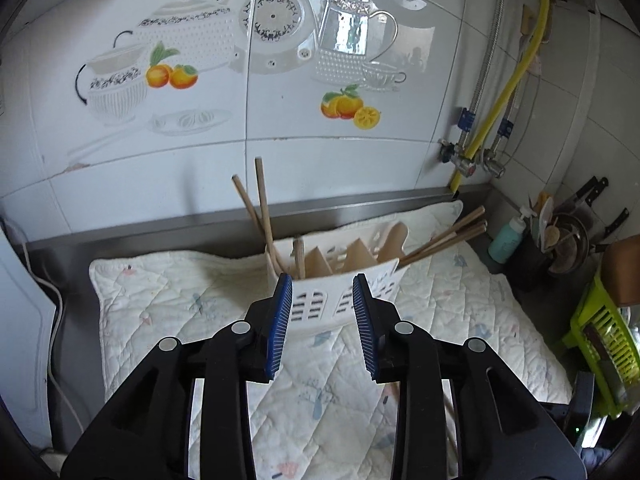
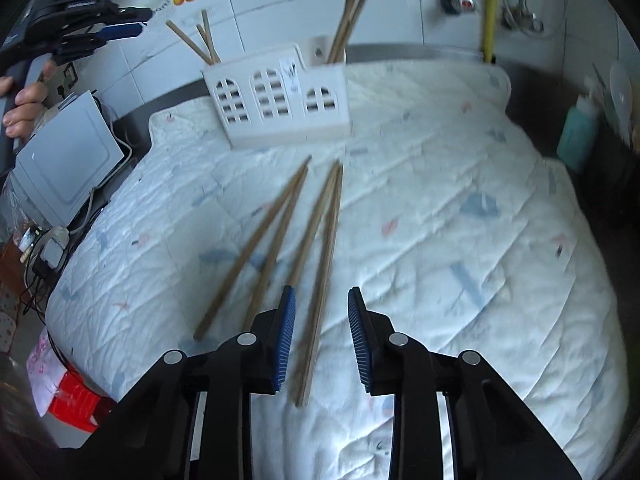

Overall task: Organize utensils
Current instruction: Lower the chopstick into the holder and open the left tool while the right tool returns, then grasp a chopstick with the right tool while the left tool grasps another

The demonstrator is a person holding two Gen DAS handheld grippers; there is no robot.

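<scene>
Chopsticks [image 2: 320, 264] lie loose on quilt [image 2: 440, 240]; right gripper [image 2: 320, 336] open, straddling one pair, best closed mid-length; left gripper [image 1: 322, 320] open, empty, near holder [image 1: 340, 292].

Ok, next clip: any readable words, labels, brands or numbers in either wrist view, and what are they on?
No text can be read in either view.
White utensil holder: a small sticker with dark marks on its front, too blurred to read.
Teal bottle: no legible label.
Wall tiles: only printed teapots and oranges, no words.
Red packet at the quilt's edge: pink paper on it, print unreadable.
</scene>
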